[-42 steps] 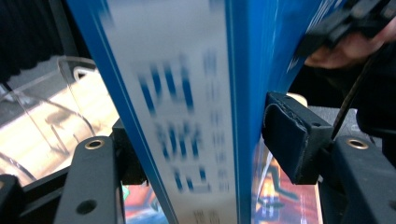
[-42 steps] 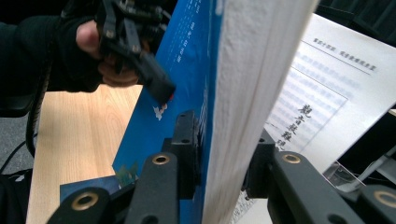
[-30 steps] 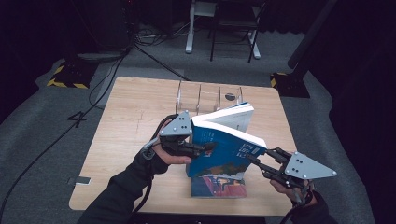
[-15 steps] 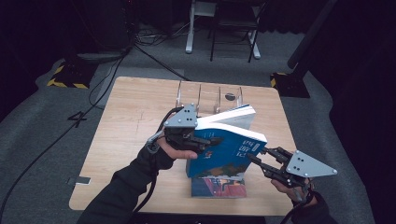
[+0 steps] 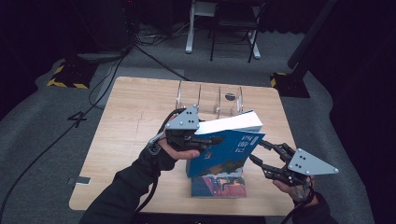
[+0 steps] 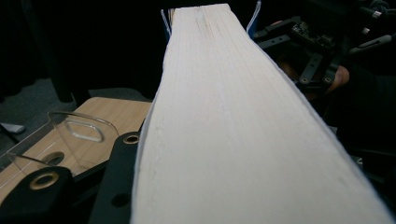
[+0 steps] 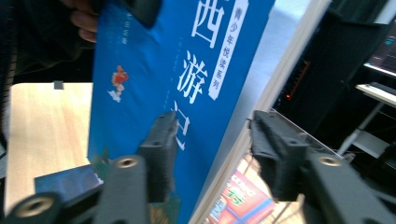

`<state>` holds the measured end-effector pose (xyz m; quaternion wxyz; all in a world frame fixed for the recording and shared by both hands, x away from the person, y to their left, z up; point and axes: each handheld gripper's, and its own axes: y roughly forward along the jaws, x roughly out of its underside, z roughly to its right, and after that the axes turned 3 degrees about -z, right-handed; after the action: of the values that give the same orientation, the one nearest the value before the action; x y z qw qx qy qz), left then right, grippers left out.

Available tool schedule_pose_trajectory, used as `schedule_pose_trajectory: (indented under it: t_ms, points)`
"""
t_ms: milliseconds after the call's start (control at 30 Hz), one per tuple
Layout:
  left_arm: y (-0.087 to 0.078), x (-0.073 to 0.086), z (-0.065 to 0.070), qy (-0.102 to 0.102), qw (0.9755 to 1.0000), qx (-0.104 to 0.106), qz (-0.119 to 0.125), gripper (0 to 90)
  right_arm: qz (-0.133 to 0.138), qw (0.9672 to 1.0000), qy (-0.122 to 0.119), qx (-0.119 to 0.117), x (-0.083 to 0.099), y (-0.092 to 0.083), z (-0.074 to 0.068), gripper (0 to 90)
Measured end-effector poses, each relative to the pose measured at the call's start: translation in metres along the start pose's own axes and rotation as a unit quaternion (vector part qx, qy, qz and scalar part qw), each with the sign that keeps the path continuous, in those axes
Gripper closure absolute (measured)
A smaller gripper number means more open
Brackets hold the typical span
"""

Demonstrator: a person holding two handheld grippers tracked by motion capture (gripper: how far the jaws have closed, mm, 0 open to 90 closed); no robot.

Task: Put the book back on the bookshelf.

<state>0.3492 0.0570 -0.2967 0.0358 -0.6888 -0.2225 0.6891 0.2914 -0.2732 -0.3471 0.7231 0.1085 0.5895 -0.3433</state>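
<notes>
Clearly the left gripper [image 5: 205,140], at the middle of the high view, is clamped across the thickness of the blue book [image 5: 229,151]; its jaws have just been closing, and in the left gripper view the white page block [image 6: 233,130] runs straight up between them. The right gripper [image 5: 261,154], at the lower right of the high view, has just been opening: its jaws stand apart with the book's edge between them, and in the right gripper view a gap shows between the pads and the blue cover [image 7: 154,79], so it looks let go rather than gripping.

The book is held tilted above the table [image 5: 121,140], over a second book [image 5: 218,185] lying flat near the lower edge. Beyond it, toward the top of the table, stands a clear divider rack [image 5: 210,95].

By its thickness the book is probably fairly heavy for one gripper. The closed page block is stiff, but the glossy cover could slide under the pads, and a hold near one end lets the far end sag. A grip across the full thickness, near the spine, seems safest.

The left gripper's far jaw is hidden behind the pages, so its contact there cannot be checked. The lower book's cover is half covered, and the rack's slots are hard to make out.
</notes>
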Motion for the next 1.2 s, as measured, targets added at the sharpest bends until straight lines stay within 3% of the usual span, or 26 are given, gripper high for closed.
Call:
schedule_pose_trajectory:
  t_ms: [100,133,167,200,300,367,433,500,567,600,633,733,867,967,1033,1200]
  points:
    - [-0.001,0.001,-0.001,-0.004,1.0,0.002,0.004,58.6,-0.023,0.9995,0.021,0.005,0.01,-0.002,0.006,36.4]
    - [-0.001,0.001,-0.001,-0.004,1.0,0.002,0.003,58.7,-0.052,0.9982,0.027,0.015,0.02,-0.002,0.011,33.8]
    - [-0.001,0.001,-0.001,-0.004,1.0,0.002,0.003,58.8,-0.052,0.9982,0.027,0.015,0.02,-0.002,0.011,33.8]
    - [-0.001,0.001,0.0,-0.004,1.0,0.001,0.004,58.8,-0.071,0.997,0.025,0.02,0.027,0.0,0.014,32.8]
    - [-0.001,0.0,0.0,-0.007,1.0,-0.005,0.0,58.9,-0.123,0.9907,0.057,0.008,0.051,0.005,0.024,32.2]
    - [0.0,0.0,0.0,-0.014,0.9998,-0.013,-0.003,59.0,-0.151,0.9849,0.083,0.017,0.07,0.009,0.029,33.2]
    - [0.002,-0.002,0.0,-0.02,0.9995,-0.021,-0.007,59.1,-0.171,0.9804,0.091,0.033,0.084,0.013,0.033,34.2]
    - [0.003,-0.003,0.0,-0.022,0.9995,-0.022,-0.008,59.1,-0.174,0.9796,0.095,0.034,0.087,0.014,0.034,34.3]
    - [0.003,-0.003,0.0,-0.023,0.9995,-0.02,-0.008,59.2,-0.178,0.9777,0.106,0.032,0.093,0.017,0.036,34.6]
    - [0.003,-0.003,-0.001,-0.027,0.9994,-0.019,-0.007,59.7,-0.193,0.975,0.106,0.029,0.098,0.022,0.037,34.6]
    - [0.003,-0.003,-0.001,-0.027,0.9994,-0.019,-0.007,59.9,-0.193,0.975,0.106,0.029,0.098,0.022,0.037,34.6]
    - [0.002,-0.005,-0.005,-0.042,0.9989,-0.016,-0.013,60.2,-0.207,0.9724,0.105,0.02,0.102,0.026,0.036,35.1]
    - [0.002,-0.009,-0.006,-0.049,0.9978,-0.039,-0.023,60.3,-0.219,0.9702,0.104,-0.002,0.105,0.031,0.032,38.3]
    - [0.001,-0.013,-0.008,-0.053,0.996,-0.066,-0.03,60.5,-0.221,0.9697,0.104,-0.004,0.106,0.032,0.032,37.8]
    - [-0.003,-0.015,-0.01,-0.054,0.9951,-0.077,-0.032,60.6,-0.224,0.9678,0.115,-0.007,0.109,0.033,0.033,37.4]
    - [-0.016,-0.017,-0.012,-0.045,0.9934,-0.099,-0.036,60.6,-0.228,0.9665,0.118,-0.005,0.111,0.034,0.033,37.2]
